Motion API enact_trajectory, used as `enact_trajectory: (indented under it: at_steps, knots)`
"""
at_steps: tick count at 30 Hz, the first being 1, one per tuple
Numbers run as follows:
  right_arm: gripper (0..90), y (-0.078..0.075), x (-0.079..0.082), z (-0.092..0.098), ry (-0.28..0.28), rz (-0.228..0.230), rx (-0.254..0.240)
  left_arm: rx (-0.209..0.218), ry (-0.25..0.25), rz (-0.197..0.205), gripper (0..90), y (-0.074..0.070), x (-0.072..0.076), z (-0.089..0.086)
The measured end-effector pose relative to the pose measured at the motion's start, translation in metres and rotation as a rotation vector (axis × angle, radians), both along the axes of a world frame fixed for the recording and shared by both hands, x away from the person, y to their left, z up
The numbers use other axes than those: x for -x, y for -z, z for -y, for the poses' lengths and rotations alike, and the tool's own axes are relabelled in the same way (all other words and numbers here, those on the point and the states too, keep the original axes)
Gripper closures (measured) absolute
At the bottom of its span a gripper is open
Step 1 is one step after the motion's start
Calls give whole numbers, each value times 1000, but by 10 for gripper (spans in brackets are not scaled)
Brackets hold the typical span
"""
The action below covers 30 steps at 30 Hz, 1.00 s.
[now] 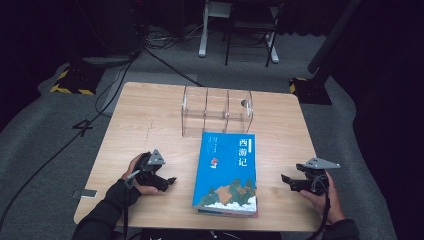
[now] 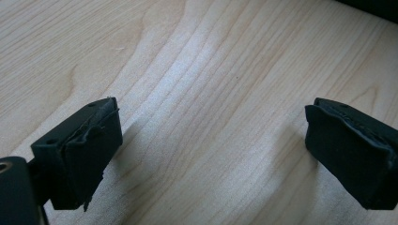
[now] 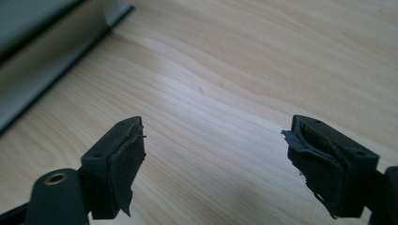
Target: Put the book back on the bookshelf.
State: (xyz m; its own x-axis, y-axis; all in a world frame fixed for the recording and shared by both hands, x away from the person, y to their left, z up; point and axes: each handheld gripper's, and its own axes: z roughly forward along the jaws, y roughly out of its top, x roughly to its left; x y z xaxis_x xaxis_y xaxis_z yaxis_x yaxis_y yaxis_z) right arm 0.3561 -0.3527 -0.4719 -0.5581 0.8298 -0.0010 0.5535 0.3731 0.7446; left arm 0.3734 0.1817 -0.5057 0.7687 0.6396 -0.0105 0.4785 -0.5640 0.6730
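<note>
A blue book lies flat and closed, cover up, near the 6 o'clock edge of the wooden tabletop, its spine on the 9 o'clock side and white characters printed down the cover toward 1 o'clock. Just beyond its far edge, toward 12 o'clock, stands a clear acrylic rack with upright dividers; whether book and rack touch cannot be told. The left claw rests low over the tabletop at about 8 o'clock, near the book's spine but apart from it, held in a dark-sleeved hand. In the left gripper view its jaws stand wide apart, released, with bare wood grain between them. The right claw sits at about 4 o'clock, its jaws pointing toward the book. In the right gripper view it is likewise released, jaws spread over bare wood, with the book's edge running across the upper left corner.
</note>
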Motion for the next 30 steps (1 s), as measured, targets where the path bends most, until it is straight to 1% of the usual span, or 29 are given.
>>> enact_trajectory:
  at_steps: [1,5,8,11,12,15,17,18,19,22,24,29,30]
  knots:
    - [196,-10,1,-4,-31,12,-33,-2,-1,0,46,0,0,0]
    - [197,-24,0,-11,-71,38,-61,-1,-2,-2,46,0,0,1]
    - [198,-34,3,-22,-115,48,-69,2,-8,-1,46,0,0,2]
    - [216,-41,5,-31,-150,51,-78,0,-14,-1,46,0,1,3]
    - [216,-41,5,-31,-150,51,-78,0,-14,-1,46,0,1,3]
    - [215,-50,8,-42,-193,51,-90,3,-16,-4,44,0,1,5]
    - [221,-53,9,-46,-210,53,-89,0,-14,-7,41,0,1,5]
    - [221,-53,9,-46,-210,53,-89,0,-14,-7,40,0,1,5]
    - [230,-55,11,-50,-226,55,-91,1,-17,-7,40,0,1,6]
    - [218,-59,16,-57,-252,65,-80,0,-20,-5,43,0,2,6]
    - [216,-61,17,-59,-264,69,-82,1,-26,-4,47,0,3,6]
    - [205,-68,20,-65,-292,98,-64,6,-24,2,65,0,4,6]
    - [207,-69,21,-66,-296,101,-68,7,-25,2,65,0,4,6]
